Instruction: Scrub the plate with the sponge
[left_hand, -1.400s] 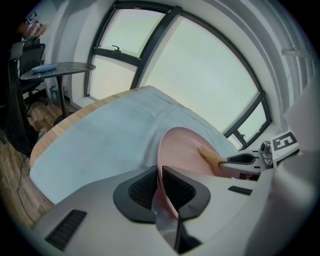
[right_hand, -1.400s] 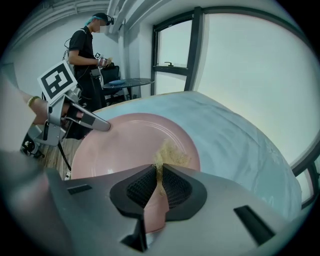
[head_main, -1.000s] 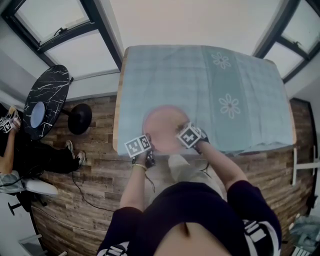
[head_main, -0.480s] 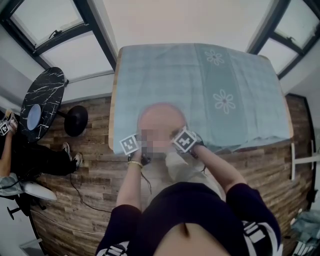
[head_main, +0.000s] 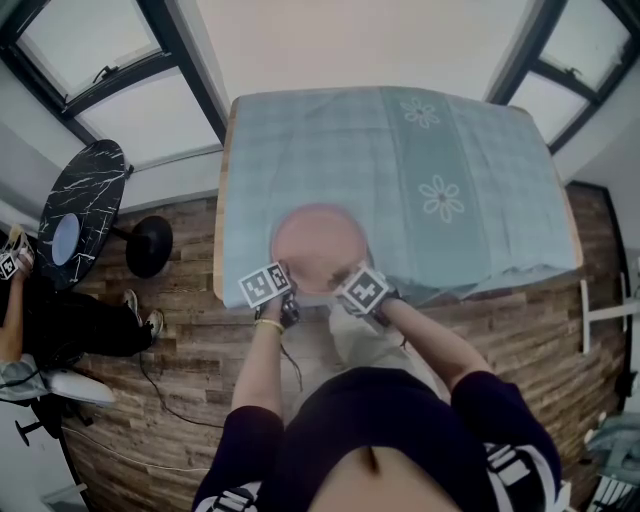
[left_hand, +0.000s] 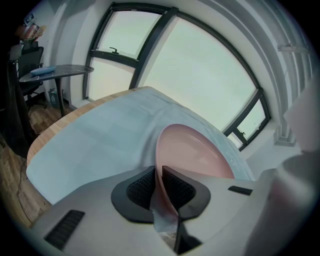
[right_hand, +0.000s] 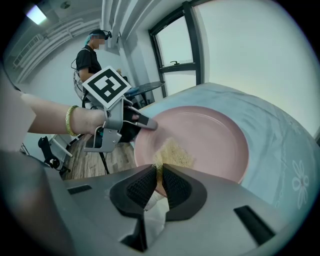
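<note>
A pink plate (head_main: 318, 245) lies near the front edge of the table, on a pale blue-green cloth (head_main: 400, 170). My left gripper (head_main: 283, 272) is shut on the plate's near-left rim. In the left gripper view the plate (left_hand: 192, 150) runs edge-on between the pads of my left gripper (left_hand: 159, 186). My right gripper (head_main: 343, 276) is shut on a small yellow sponge (right_hand: 172, 154), which presses on the near part of the plate (right_hand: 205, 135). In the right gripper view the left gripper (right_hand: 149, 124) clamps the rim, just left of the right gripper (right_hand: 160, 182).
The table's front edge (head_main: 300, 300) runs just under both grippers, with wood floor below. A black marbled round table (head_main: 80, 205) and a seated person (head_main: 20, 330) are at the far left. Another person (right_hand: 92, 55) stands by the windows.
My right gripper has slid the sponge across the plate toward its near rim and closer to the left gripper. The left gripper has kept its hold on the rim.
</note>
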